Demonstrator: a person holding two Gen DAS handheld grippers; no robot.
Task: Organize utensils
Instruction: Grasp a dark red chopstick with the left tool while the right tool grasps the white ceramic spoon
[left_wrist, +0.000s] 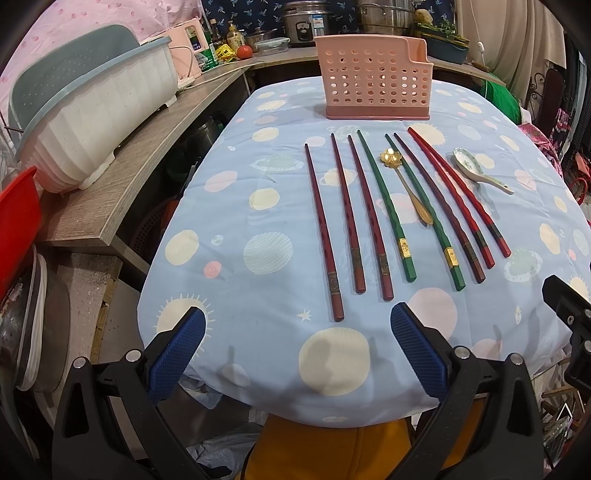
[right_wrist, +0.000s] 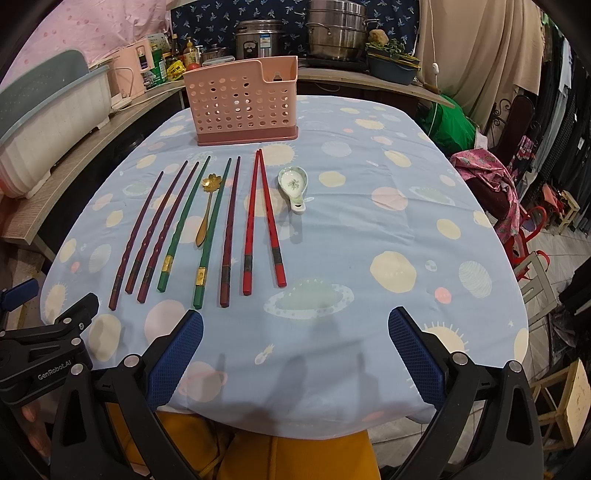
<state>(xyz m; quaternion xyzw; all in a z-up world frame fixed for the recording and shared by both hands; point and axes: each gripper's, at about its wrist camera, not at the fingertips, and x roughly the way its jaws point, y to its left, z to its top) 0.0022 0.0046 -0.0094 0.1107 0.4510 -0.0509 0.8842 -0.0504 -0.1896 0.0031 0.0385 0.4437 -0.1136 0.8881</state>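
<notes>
Both grippers hung over the near edge of the tabletop (left_wrist: 258, 332), w/ nothing in them. The left gripper (left_wrist: 297, 325) had its blue fingers (left_wrist: 177, 354) wide apart. The right gripper (right_wrist: 295, 326) had its fingers (right_wrist: 417, 354) wide apart too. On the blue cloth w/ suns and planets lay a row of chopsticks, side by side, thin ends pointing to the far side. From left to right: 3 dark red chopsticks (left_wrist: 349, 218), 2 green chopsticks (left_wrist: 386, 206) w/ gold bands, 1 more dark one, then 2 bright red chopsticks (right_wrist: 260, 221) whose far tips touched. A gold spoon (left_wrist: 406, 184) w/ a flower-shaped bowl lay between the green ones. A white spoon (right_wrist: 293, 186) sat just right of the bright red pair. A pink basket (left_wrist: 373, 77) w/ round holes stood upright past the far tips. A white dish rack (left_wrist: 92, 122) sat on the side counter.
</notes>
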